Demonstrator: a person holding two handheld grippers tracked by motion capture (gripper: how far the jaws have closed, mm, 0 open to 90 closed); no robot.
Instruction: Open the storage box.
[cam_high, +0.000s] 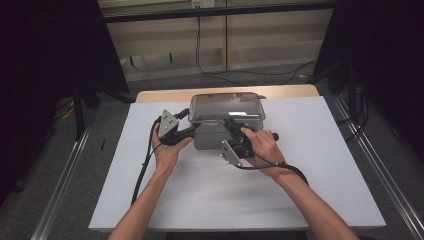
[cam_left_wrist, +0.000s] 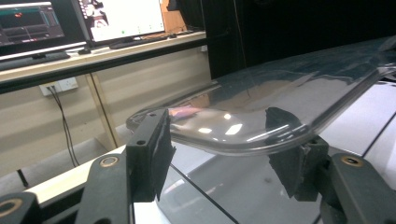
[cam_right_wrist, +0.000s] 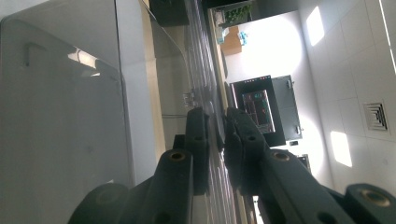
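The grey box sits mid-surface, its clear lid thin, stiff and slick. My right hand-held gripper is clamped on the lid's front rim; my left hand-held gripper stands half open, the lid's left edge between its pads but untouched. I judge the rim the best hold, since the glossy plastic looks light and may slip or crack.

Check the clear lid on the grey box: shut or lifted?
Cannot tell. The clear lid sits over the grey box; the right gripper pinches its rim, but no gap shows clearly.
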